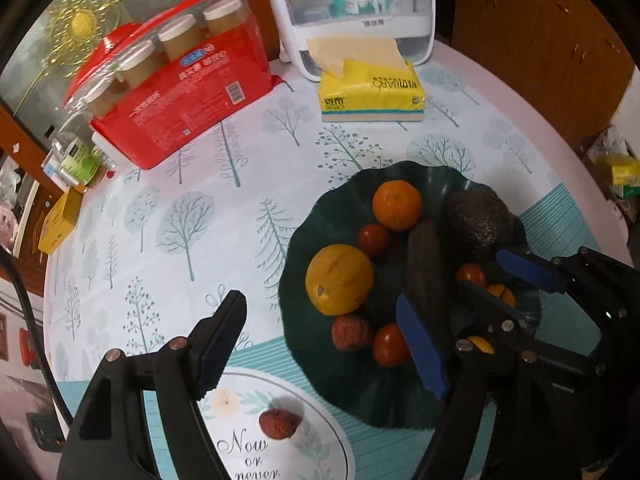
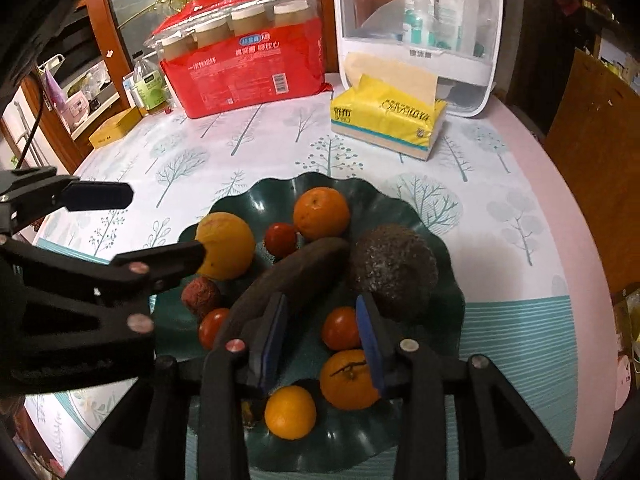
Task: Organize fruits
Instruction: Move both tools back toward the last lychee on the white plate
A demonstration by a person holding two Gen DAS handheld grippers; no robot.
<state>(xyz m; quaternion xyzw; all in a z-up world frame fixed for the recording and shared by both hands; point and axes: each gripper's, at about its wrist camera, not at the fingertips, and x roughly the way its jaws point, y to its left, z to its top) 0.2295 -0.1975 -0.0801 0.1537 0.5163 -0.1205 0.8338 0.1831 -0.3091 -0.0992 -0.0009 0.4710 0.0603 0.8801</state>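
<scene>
A dark green wavy plate (image 1: 344,384) (image 2: 400,208) holds an orange (image 1: 397,205) (image 2: 321,212), a big yellow citrus (image 1: 339,280) (image 2: 230,246), several small tomatoes, a long dark brown fruit (image 1: 426,268) (image 2: 296,272) and a dark bumpy fruit (image 1: 478,218) (image 2: 394,276). My left gripper (image 1: 320,356) is open above the plate's near-left edge, over a reddish lychee (image 1: 351,332) and a tomato (image 1: 389,344). A second lychee (image 1: 279,423) lies on the tablecloth. My right gripper (image 2: 322,344) stands narrowly open over a tomato (image 2: 341,328) and a small orange (image 2: 349,380), its pads gripping nothing.
At the back stand a red pack of cups (image 1: 180,80) (image 2: 248,68), a yellow tissue pack (image 1: 372,94) (image 2: 386,120) and a white storage box (image 1: 352,8) (image 2: 416,28). A yellow box (image 1: 60,220) sits at the table's left edge. The round table's rim curves on the right.
</scene>
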